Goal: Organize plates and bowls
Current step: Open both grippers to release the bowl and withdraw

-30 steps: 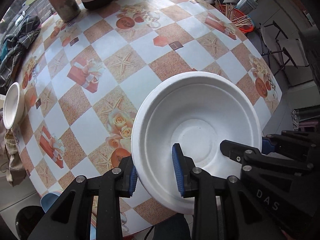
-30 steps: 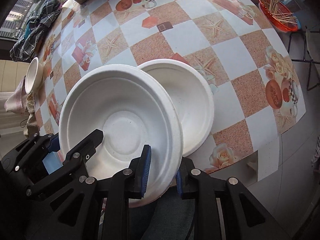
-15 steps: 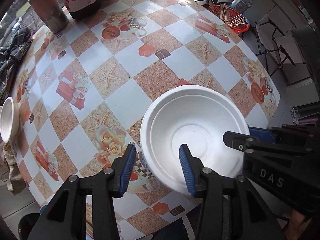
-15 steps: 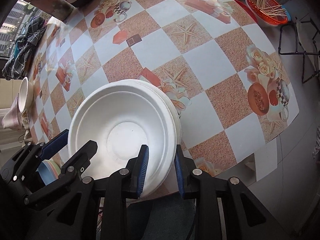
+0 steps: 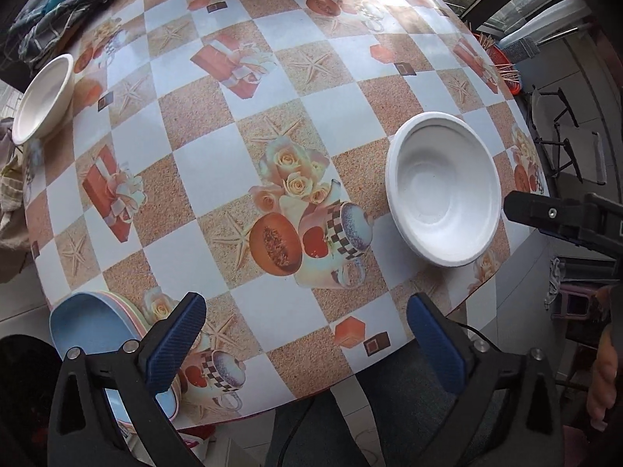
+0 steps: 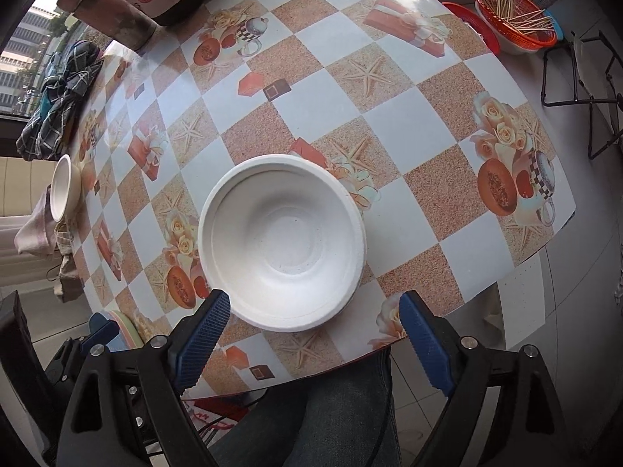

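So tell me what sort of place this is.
Probably a home dining spot beside windows. A round table wears a printed checkered oilcloth, white disposable bowls sit nested on it, a red basket of wooden sticks stands just past its far edge, and city buildings show outside.

The white bowl (image 6: 282,241) is looking like matt moulded pulp or foam, faintly speckled. The tablecloth (image 5: 241,124) is showing a glossy, smooth vinyl sheen. Ribbed blue rubbery pads (image 6: 204,336) are sitting on matt black plastic fingers, and the far-left checked cloth (image 6: 58,105) is lying crumpled.
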Tool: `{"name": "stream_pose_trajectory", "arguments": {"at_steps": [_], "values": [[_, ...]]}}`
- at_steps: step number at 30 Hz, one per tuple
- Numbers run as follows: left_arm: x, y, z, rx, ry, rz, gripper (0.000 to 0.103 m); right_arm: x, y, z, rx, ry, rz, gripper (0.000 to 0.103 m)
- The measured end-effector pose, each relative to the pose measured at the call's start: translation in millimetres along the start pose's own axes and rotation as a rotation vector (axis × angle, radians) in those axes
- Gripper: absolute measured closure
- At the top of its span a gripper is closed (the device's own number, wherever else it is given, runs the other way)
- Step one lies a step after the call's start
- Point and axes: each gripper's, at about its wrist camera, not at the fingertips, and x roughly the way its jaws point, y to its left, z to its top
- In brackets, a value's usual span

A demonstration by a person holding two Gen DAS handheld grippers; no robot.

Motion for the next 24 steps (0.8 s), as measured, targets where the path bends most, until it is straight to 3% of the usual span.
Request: {"name": "stream_pose_trajectory", "arguments": {"at_steps": [8, 14, 19, 24], "values": [[-59, 68, -33, -0.174, -0.129, -0.024, 0.000, -11, 99, -20, -0.201, -0.028, 0.044, 0.013], [-83, 131, -49, -0.349, -0.164, -0.065, 0.000, -21, 183, -24, -0.368, -0.059, 0.055, 0.013], [-101, 167, -40, -0.470, -0.227, -0.097, 0.001, -28, 238, -2, -0.457, -0.075, 0.068, 0.013], [-125, 197, -10, -0.614, -0.333, -0.032, 0.001, -21, 282, 38, -0.517, -0.083, 0.047, 0.013]]}}
